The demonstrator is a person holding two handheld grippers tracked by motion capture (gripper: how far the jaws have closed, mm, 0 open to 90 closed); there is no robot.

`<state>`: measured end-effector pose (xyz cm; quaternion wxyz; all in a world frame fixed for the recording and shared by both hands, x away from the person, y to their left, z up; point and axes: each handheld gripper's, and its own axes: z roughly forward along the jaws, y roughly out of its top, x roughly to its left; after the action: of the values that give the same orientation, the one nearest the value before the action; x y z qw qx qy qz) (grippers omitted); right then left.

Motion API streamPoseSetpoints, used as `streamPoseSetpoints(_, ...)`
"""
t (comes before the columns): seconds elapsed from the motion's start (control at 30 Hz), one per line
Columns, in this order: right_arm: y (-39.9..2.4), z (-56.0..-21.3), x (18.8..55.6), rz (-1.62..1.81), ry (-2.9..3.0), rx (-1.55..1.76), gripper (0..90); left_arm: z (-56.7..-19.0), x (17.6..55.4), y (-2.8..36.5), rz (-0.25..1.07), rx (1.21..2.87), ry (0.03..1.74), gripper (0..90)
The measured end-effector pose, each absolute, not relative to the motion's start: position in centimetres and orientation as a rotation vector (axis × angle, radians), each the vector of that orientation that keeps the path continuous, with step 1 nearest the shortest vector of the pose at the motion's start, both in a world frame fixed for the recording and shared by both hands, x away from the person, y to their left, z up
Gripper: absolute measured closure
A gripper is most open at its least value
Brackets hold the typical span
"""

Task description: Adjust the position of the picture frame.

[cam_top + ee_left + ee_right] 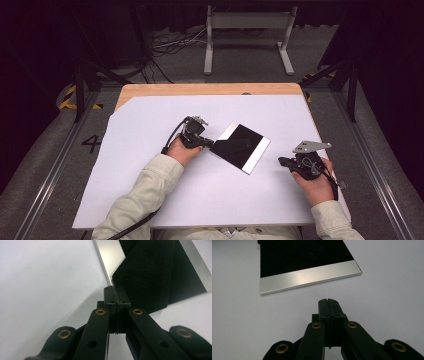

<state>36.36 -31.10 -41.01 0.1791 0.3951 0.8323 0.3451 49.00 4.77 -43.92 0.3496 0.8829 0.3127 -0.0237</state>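
High view: broad white sheet over a wooden table (150,89), largest of all. Near its middle, lying flat and skewed, a black cloth-covered rectangular board with bare silvery metal strips along two edges (241,146). Left gripper (206,143) at the board's near-left edge, jaws pressed together, tips seemingly nipping a folded corner of the black cloth (150,275), though hard to confirm. Right gripper (281,161) well apart to the right, jaws together, holding nothing. Likely stiff, thin and light board, slick on metal; soft, limp cloth best pinched at a loose corner.
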Motion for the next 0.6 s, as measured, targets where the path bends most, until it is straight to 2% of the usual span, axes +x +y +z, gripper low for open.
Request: streamPoseSetpoints(0.6, -32.4, -41.3, 37.6, 0.946, 2.291, 1.266, 90.0, -43.9, 44.5, 0.8, -0.173, 2.355, 0.612, 90.0)
